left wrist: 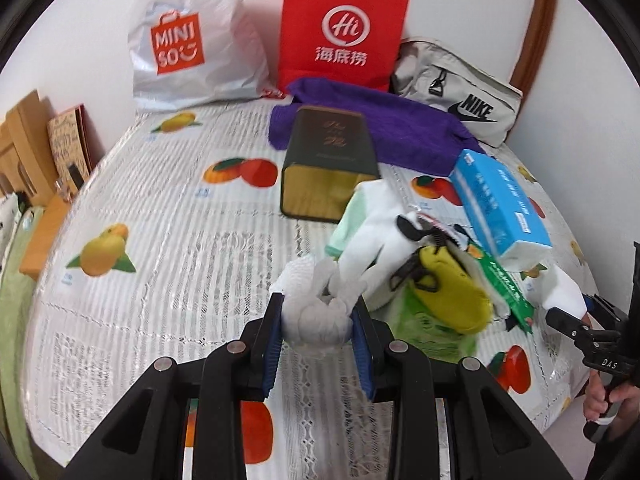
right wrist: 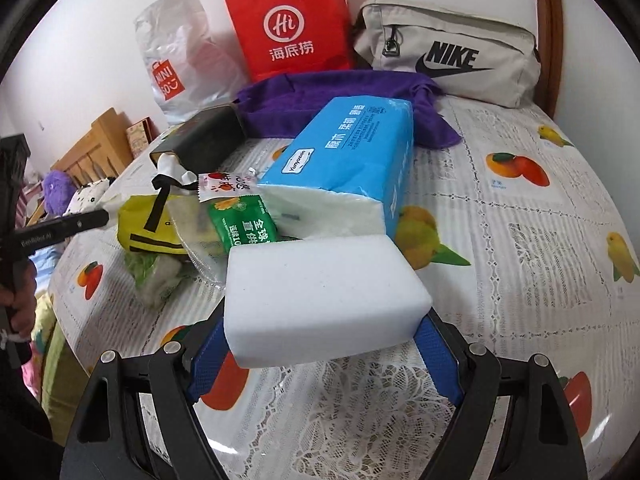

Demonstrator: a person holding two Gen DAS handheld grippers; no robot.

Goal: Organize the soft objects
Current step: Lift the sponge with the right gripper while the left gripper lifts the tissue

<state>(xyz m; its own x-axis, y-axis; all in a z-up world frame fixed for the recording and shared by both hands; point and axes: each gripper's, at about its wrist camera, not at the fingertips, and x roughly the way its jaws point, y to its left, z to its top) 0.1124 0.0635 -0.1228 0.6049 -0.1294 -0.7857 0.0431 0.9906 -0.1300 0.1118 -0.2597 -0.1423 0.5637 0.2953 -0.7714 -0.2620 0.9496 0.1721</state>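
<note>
left gripper (left wrist: 318, 316) closed on white mesh ball (left wrist: 316, 318), blue pads pressing both sides, above fruit-print tablecloth (left wrist: 160, 208). right gripper (right wrist: 320, 320) spread wide, clamped on white sponge block (right wrist: 320, 292), held off cloth. beyond: heap with yellow pouch (right wrist: 148, 228), green packet (right wrist: 244, 224), blue tissue pack (right wrist: 344, 160), dark tin (left wrist: 328, 160). farther back: purple towel (left wrist: 400, 132), red bag (left wrist: 344, 28), white miniso bag (left wrist: 192, 40), nike pouch (right wrist: 448, 52) against wall.
</note>
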